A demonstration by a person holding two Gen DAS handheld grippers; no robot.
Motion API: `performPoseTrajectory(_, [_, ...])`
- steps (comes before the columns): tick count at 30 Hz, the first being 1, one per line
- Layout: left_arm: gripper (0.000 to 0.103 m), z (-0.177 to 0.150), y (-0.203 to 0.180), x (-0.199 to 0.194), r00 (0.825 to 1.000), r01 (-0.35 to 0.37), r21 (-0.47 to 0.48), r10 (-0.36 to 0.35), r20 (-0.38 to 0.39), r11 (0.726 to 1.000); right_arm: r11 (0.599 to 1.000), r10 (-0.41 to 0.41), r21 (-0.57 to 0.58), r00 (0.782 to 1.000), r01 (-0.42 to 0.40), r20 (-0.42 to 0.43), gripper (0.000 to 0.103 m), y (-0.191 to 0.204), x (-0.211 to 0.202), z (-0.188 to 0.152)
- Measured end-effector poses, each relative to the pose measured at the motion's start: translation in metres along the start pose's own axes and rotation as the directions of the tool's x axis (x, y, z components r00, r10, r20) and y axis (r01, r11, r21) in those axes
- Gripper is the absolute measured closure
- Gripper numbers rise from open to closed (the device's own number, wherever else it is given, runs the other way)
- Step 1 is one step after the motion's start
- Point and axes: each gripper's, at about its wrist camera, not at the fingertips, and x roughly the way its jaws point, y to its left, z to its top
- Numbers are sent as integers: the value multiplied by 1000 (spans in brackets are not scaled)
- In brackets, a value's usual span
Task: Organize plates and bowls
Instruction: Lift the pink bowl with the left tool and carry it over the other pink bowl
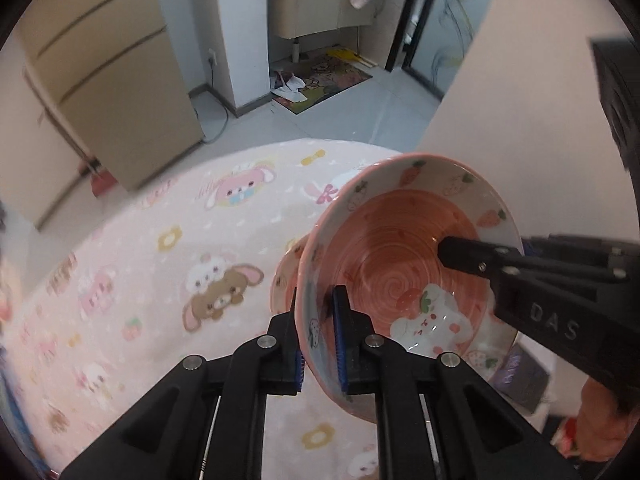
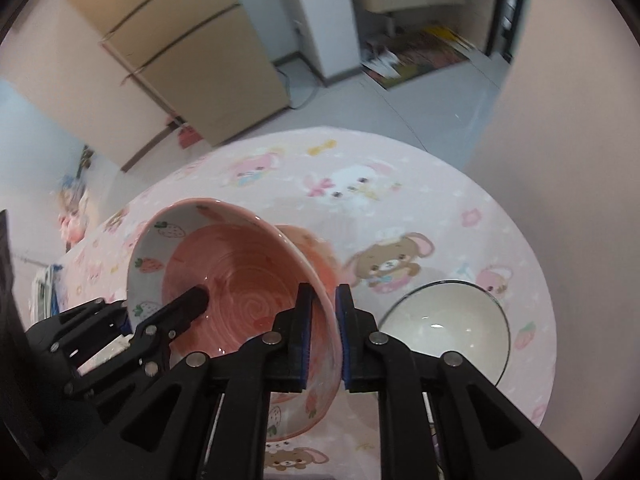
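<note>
A pink bowl with strawberry and bunny print (image 1: 400, 264) hangs above the table, held from both sides. My left gripper (image 1: 318, 344) is shut on its near-left rim. My right gripper (image 2: 324, 340) is shut on the opposite rim of the same bowl (image 2: 236, 280); its finger (image 1: 476, 258) shows inside the bowl in the left wrist view. A second pink dish (image 1: 286, 276) lies under and behind the held bowl and is mostly hidden; it also shows in the right wrist view (image 2: 316, 252). A plain cream bowl with a dark rim (image 2: 448, 324) sits on the table at my right.
The table wears a pink cartoon-animal cloth (image 1: 168, 264). A beige cabinet (image 1: 104, 80) stands beyond its far-left edge on a grey tile floor (image 1: 340, 116). A pale wall (image 1: 520, 100) runs close along the right side.
</note>
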Motion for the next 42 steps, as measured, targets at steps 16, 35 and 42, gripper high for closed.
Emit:
performPoseTrajectory(16, [84,-2,-2,47,994,-86,53,89,-69,995,997,-80,-3,995,80,-55,89,0,38,-1])
performPoseTrajectory(35, [85,-22,4,47,985,-161,122,167,-48,979,999,-38,-28,996,36,-83,95,-2,54,-3])
performPoseTrajectory(42, [85,-29,24,46,995,-54,50,58,-80,997,999,-28,-20,996,26,-83,96,-5,53,-8])
